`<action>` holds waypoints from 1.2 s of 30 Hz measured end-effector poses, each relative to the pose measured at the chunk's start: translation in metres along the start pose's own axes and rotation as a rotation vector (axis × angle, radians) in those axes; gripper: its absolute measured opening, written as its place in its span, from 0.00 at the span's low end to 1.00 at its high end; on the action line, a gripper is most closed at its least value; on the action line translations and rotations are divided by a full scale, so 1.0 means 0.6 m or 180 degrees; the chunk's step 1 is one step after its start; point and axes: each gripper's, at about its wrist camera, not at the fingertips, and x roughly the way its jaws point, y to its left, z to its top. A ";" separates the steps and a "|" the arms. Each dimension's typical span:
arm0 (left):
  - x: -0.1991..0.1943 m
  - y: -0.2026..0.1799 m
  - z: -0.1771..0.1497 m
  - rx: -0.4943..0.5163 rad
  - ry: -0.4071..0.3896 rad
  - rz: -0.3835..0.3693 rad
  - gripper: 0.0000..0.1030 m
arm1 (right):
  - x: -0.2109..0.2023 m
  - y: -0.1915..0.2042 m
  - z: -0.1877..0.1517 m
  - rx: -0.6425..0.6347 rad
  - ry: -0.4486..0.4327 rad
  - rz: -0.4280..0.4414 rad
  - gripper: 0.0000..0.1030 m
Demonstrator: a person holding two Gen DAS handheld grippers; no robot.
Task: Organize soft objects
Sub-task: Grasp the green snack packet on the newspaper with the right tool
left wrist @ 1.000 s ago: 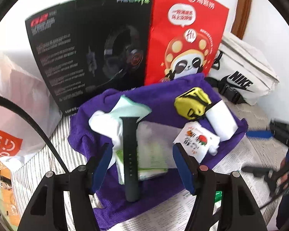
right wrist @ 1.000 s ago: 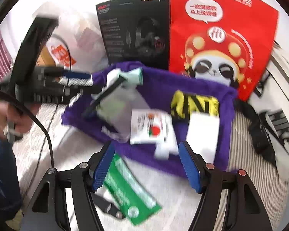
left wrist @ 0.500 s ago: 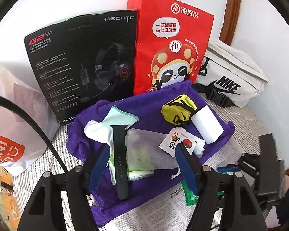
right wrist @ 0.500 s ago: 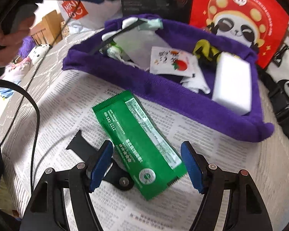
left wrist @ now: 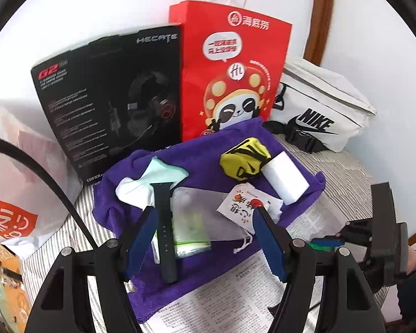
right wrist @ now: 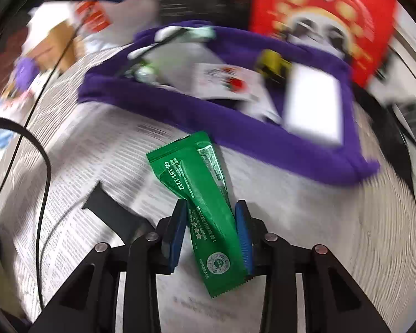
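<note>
- Right wrist view: green sachet (right wrist: 205,202) flat on the newspaper (right wrist: 97,149), just short of the purple towel (right wrist: 235,127), its lower half between the blue pads of the right claw (right wrist: 211,231).
- Closing on it now, right claw jaws nearly together; pads (right wrist: 242,233) seemingly at the packet's long edges, film buckled and creased between them, so probably a pinch already.
- Likely light, thin and limp, with slick foil-like skin: prone to fold, slide or droop from a grip at one end.
- Best taken across the narrow width near the middle, firmly enough to trap the film, gently enough to spare the contents.
- Just left of the sachet, dark watch strap piece (right wrist: 111,213) on the paper, close to the left pad; worth keeping out of the pinch.
- On the towel, seen from the left wrist: white sponge block (left wrist: 285,177), yellow pouch (left wrist: 244,161), printed white packet (left wrist: 244,208), pale sock (left wrist: 152,180), black watch band (left wrist: 165,230), clear wrapper (left wrist: 194,222).
- Left claw (left wrist: 203,238) spread wide above the towel's near edge, holding nothing.
- Behind the towel: black headset box (left wrist: 111,97), red paper bag (left wrist: 230,69), white waist bag (left wrist: 319,105).
- Sachet probably bound for the towel beside the others.
</note>
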 end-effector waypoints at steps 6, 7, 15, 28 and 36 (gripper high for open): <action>-0.007 -0.023 0.001 0.0071 -0.0001 -0.0003 0.67 | -0.042 -0.055 -0.065 0.0642 -0.0060 -0.0212 0.28; -0.007 -0.030 0.001 0.0104 0.0002 0.0004 0.67 | -0.045 -0.057 -0.072 0.0708 -0.0092 -0.0192 0.28; -0.001 -0.093 -0.041 0.0401 0.0124 -0.0017 0.67 | -0.041 -0.041 -0.106 0.0739 -0.0378 -0.0349 0.30; 0.050 -0.158 -0.186 0.0936 0.0584 -0.0246 0.67 | -0.065 -0.075 -0.141 0.0835 -0.0347 -0.0220 0.28; 0.085 -0.202 -0.209 0.1559 0.0628 -0.0376 0.68 | -0.077 -0.082 -0.175 0.0865 -0.0430 -0.0147 0.29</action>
